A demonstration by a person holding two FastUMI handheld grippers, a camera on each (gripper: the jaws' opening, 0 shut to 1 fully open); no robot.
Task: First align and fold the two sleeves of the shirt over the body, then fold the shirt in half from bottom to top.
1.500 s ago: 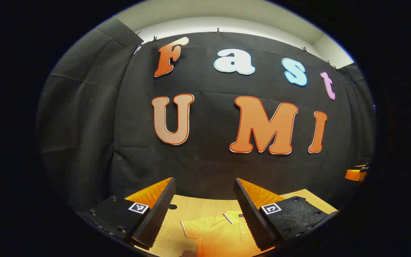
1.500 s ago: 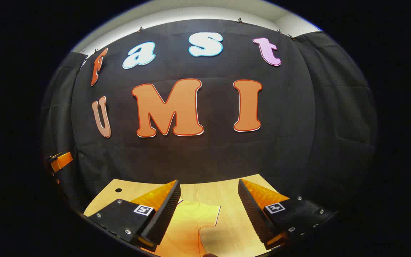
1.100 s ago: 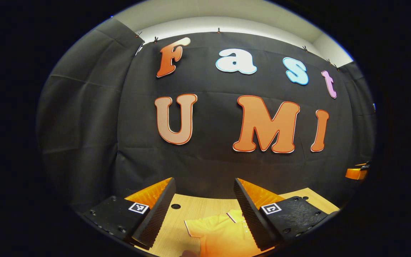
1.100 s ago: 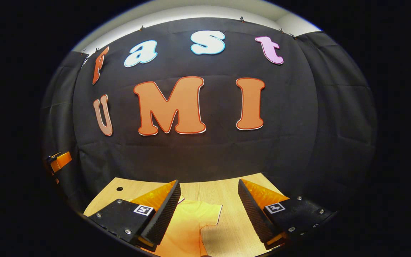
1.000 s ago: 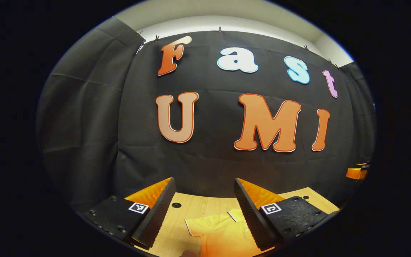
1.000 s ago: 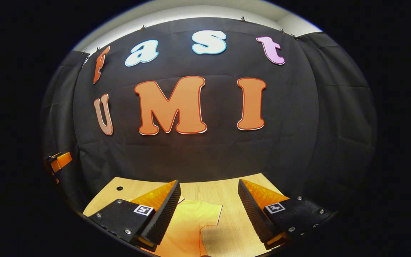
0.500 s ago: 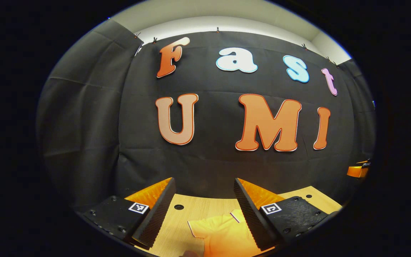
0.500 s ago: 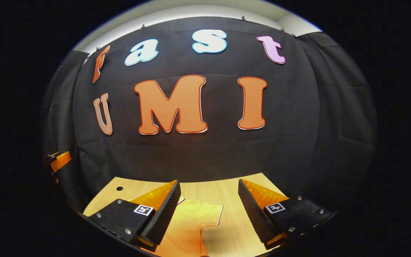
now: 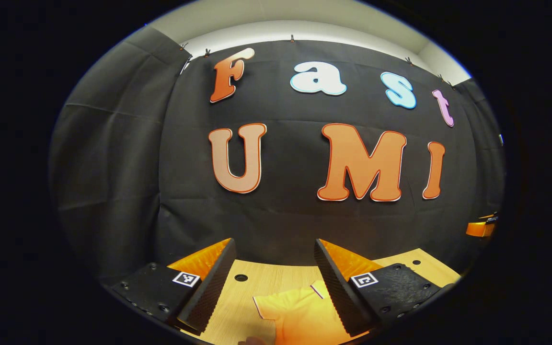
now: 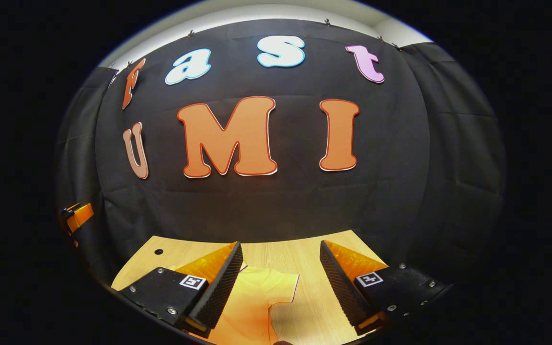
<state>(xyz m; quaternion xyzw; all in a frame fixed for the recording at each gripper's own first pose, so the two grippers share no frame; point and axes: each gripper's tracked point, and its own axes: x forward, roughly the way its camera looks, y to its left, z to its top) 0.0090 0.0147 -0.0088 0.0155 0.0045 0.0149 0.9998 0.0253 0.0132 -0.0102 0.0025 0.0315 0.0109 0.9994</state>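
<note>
Orange fabric, soft and thin by the look of it, is where I judge the trouble lies: the shirt [image 9: 300, 314] lies flat on the worktop [image 9: 249, 292] with both sleeves spread out and unfolded, and a pinch that takes too little cloth could slip, while one that digs too deep could drag the body along and skew the fold. Going left to right, the left hand-held gripper [image 9: 274, 280] hangs above the shirt's left sleeve and collar with its jaws wide apart and nothing between them; the right hand-held gripper [image 10: 281, 278] hangs likewise over the other sleeve [image 10: 281, 287], jaws spread and empty. Unequal timing between the two could leave the sleeves misaligned. Pale wood grain with small round holes [image 9: 241, 277] makes up the worktop, and black cloth closes the booth behind, under a pale ceiling.
</note>
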